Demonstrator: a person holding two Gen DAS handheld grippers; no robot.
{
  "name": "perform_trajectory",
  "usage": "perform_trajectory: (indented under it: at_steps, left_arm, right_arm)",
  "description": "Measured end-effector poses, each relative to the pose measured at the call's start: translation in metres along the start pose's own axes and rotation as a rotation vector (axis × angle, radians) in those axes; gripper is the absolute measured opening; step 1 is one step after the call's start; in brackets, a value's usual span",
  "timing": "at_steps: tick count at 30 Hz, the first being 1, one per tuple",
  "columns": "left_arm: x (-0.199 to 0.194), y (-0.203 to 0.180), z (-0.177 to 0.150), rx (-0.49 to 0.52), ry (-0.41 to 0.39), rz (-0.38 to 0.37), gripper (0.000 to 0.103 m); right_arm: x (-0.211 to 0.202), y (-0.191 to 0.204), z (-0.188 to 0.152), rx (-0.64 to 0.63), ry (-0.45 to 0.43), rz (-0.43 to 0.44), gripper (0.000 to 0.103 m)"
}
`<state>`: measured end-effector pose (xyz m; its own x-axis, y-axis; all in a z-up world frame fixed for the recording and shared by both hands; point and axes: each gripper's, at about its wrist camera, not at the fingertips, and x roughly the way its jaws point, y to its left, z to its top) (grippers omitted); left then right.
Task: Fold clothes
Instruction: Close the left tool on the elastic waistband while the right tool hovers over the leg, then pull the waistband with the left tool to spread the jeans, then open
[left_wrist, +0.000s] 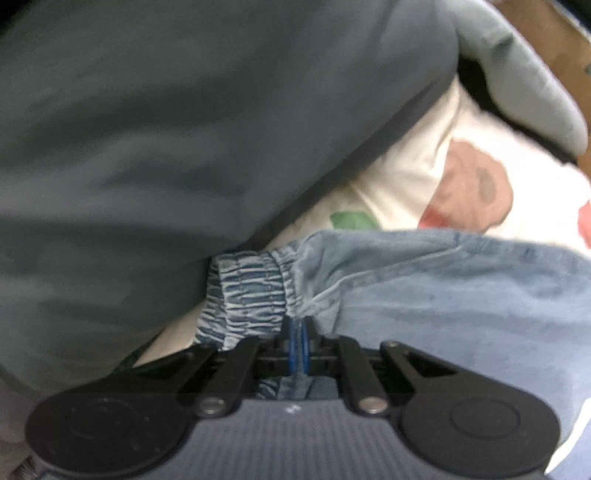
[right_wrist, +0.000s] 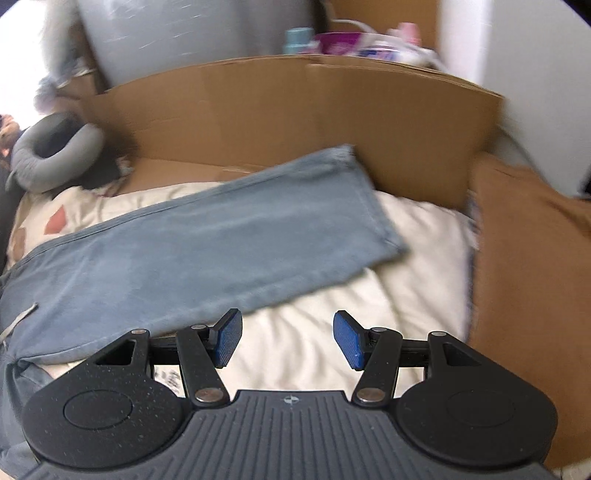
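Observation:
Light blue denim trousers (right_wrist: 207, 243) lie across a cream bedcover (right_wrist: 332, 332), one leg stretching toward the cardboard at the back. In the left wrist view my left gripper (left_wrist: 298, 332) is shut on the gathered elastic waistband (left_wrist: 251, 291) of the trousers (left_wrist: 461, 295), its blue pads pressed together with the fabric bunched around them. My right gripper (right_wrist: 288, 339) hovers over the bedcover near the lower edge of the trouser leg, standing open with nothing between its blue pads (right_wrist: 227, 341). The right wrist view is blurred.
A dark grey-blue garment (left_wrist: 166, 129) fills the upper left of the left wrist view. The cover bears a flower print (left_wrist: 469, 192). A cardboard wall (right_wrist: 295, 122) stands behind the bed, a grey neck pillow (right_wrist: 55, 158) at left, a brown cushion (right_wrist: 532, 277) at right.

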<state>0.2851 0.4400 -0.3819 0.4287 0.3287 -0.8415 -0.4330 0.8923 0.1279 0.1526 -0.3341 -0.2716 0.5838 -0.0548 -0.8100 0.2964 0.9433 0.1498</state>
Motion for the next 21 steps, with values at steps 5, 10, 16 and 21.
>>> perform_trajectory:
  at_steps: [5,10,16,21]
  left_arm:
    - [0.013,-0.011,0.003,0.063,0.007,0.065,0.011]
    - [0.021,-0.024,0.008,0.136,0.007,0.136,0.011]
    - [-0.011,-0.025,0.017,0.101,0.013,0.142,0.026]
    - [-0.071,-0.014,0.007,0.037,-0.02,0.097,0.047]
  right_arm:
    - [-0.019,-0.025,-0.007,0.051,-0.018,-0.044,0.061]
    - [-0.029,-0.031,-0.009,0.048,-0.028,-0.054,0.061]
    - [-0.04,-0.037,-0.007,0.064,-0.044,-0.028,0.062]
    - [-0.058,-0.048,0.0,0.116,-0.084,-0.005,0.062]
